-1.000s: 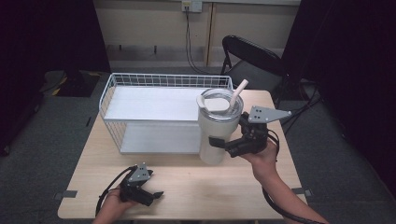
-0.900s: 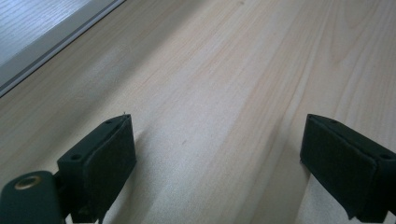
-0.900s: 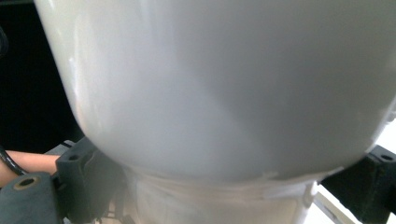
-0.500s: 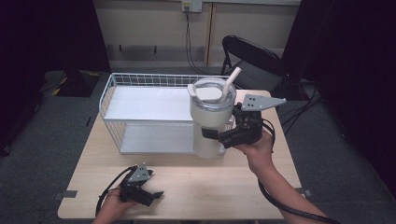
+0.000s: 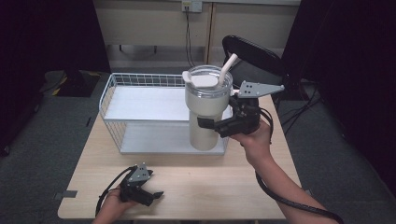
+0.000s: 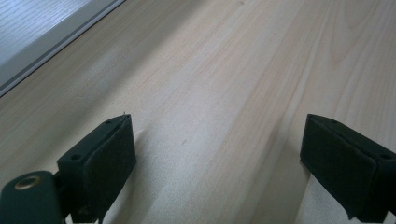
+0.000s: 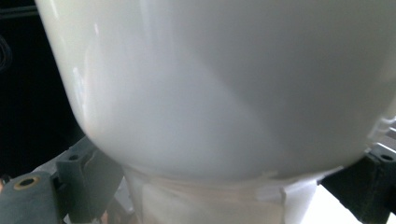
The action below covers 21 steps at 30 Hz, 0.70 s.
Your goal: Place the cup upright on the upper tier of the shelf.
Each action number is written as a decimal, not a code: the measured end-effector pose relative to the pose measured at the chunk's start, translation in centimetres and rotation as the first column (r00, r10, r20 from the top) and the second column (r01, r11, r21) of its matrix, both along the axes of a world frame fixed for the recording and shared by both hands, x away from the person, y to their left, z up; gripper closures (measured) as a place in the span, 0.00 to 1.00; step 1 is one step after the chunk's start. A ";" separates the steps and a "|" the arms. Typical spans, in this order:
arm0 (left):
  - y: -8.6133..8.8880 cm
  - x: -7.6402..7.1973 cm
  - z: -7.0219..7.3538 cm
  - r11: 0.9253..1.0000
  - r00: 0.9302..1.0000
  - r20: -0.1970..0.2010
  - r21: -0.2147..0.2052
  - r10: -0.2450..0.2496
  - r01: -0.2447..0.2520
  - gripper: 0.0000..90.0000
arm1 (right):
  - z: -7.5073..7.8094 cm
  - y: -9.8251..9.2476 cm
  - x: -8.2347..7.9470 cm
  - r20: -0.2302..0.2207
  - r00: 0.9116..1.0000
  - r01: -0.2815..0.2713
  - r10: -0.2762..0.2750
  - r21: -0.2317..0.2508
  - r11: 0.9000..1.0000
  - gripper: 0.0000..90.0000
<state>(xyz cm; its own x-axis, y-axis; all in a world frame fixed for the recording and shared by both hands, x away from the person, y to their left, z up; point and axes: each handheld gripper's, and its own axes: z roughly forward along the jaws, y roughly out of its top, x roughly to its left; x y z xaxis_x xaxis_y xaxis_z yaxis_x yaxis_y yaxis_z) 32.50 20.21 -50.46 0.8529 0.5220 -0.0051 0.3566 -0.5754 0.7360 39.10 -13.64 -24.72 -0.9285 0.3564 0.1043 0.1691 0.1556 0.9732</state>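
A tall white tumbler with a clear lid and a white straw is held upright in the air at the front right corner of the white wire basket. My right gripper is shut on the tumbler's narrower lower body, coming in from the right. In the right gripper view the tumbler bulges just above the two jaws of my right gripper. My left gripper rests on the table near the front left, open with nothing in it. The left gripper has bare wood between its pads.
The light wooden table has free room in front of the basket. The basket has a white floor and low wire walls. A black chair stands behind the table's far right corner. Cables trail from both grippers.
My right gripper has lifted the tumbler and carried it up and a little left toward the basket. The left gripper has stayed where it was.
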 end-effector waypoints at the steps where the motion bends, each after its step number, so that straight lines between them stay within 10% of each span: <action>1: 0.0 0.0 0.0 1.000 1.000 -0.003 -0.002 0.000 -0.001 0.11 | 0.2 0.1 0.1 0.000 1.000 0.000 0.000 0.000 1.000 0.10; 21: 0.0 0.0 0.0 1.000 1.000 -0.005 0.000 -0.001 0.001 0.11 | 2.5 1.8 2.4 0.029 0.997 0.071 -0.071 0.007 0.997 0.10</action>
<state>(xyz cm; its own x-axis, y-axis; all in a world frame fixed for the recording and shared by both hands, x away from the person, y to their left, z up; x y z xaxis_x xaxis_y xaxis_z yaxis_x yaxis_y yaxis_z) 32.48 20.22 -50.45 0.8535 0.5210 -0.0093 0.3593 -0.5756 0.7346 41.48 -11.87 -22.23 -0.9036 0.4209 0.0800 0.1513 0.1387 0.9787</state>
